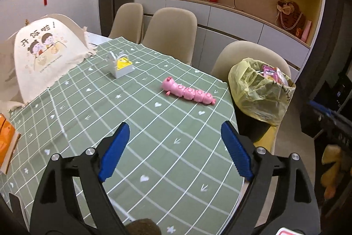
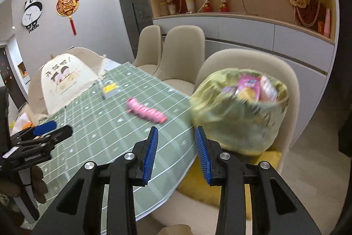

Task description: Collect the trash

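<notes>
Left wrist view: left hand-held gripper [image 1: 173,147] spread wide over the green grid-patterned tablecloth [image 1: 92,107] on the counter, nothing between the blue pads [image 1: 114,151]. At twelve o'clock from the tips, well apart: pink segmented plastic caterpillar toy [image 1: 187,91], lying flat. Further off at eleven o'clock: small white tape dispenser with a yellow label [image 1: 121,65], and beyond it the cream fabric food cover printed with cartoon figures [image 1: 46,52]. At two o'clock, beside the counter's edge: bin lined with a yellow-green plastic bag [image 1: 259,94], standing on a beige chair, pink and white wrappers [image 1: 271,73] showing in its mouth.

Right wrist view (blurred by motion): right hand-held gripper [image 2: 176,151] parted about halfway, empty, held above the counter edge with the same lined bin [image 2: 237,111] at one o'clock, near the tips. Wrappers [image 2: 248,85] sitting in the bag there too.

Judged step: a drop into the bin apparently done, both grippers empty and free for another pick. No obvious loose wrapper visible on the cloth from either view; toy and dispenser read as belongings rather than trash (a judgement only). At nine o'clock in the left view, an orange-and-white packet or box [image 1: 6,142] at the counter's edge, partly cut off, nature unclear.

Next move calls for: scanning the counter for remaining litter, and, if any is found, approaching with jaws wide, closing on it, then carrying it to the bag's mouth.
</notes>
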Motion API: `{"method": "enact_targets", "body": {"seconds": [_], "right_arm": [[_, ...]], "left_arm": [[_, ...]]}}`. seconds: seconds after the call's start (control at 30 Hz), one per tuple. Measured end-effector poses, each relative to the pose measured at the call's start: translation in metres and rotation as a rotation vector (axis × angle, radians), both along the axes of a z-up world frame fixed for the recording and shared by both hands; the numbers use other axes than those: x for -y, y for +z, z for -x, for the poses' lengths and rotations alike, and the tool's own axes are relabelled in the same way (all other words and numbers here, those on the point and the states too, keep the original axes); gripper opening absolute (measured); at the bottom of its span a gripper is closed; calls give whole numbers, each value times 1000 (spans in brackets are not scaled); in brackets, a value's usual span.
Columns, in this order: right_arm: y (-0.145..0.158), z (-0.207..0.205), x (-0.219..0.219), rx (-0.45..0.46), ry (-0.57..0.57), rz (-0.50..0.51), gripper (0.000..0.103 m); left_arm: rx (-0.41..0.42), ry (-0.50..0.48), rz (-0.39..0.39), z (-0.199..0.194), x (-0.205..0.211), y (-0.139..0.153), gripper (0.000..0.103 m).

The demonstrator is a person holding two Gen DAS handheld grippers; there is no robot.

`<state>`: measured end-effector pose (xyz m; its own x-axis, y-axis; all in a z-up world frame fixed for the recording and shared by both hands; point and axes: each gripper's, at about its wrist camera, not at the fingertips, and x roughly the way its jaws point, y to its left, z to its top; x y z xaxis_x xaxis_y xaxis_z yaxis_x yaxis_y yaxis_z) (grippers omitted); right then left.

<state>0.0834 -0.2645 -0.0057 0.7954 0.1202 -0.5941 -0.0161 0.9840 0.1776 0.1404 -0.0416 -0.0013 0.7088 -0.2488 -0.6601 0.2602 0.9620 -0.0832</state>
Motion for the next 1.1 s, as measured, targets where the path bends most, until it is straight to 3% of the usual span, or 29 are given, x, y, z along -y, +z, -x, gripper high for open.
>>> {"method": "enact_targets", "body": {"seconds": [0.17, 0.47, 1.1], "right_arm": [[-5, 23, -24, 11, 1, -26, 35], [11, 46, -34, 62, -41, 56, 35], [15, 54, -26, 64, -66, 27, 35]], "left_arm": [[50, 10, -45, 19, -3, 6, 81], [129, -4, -45, 42, 1, 24, 81], [132, -58, -59, 50, 17, 29, 81]]}}
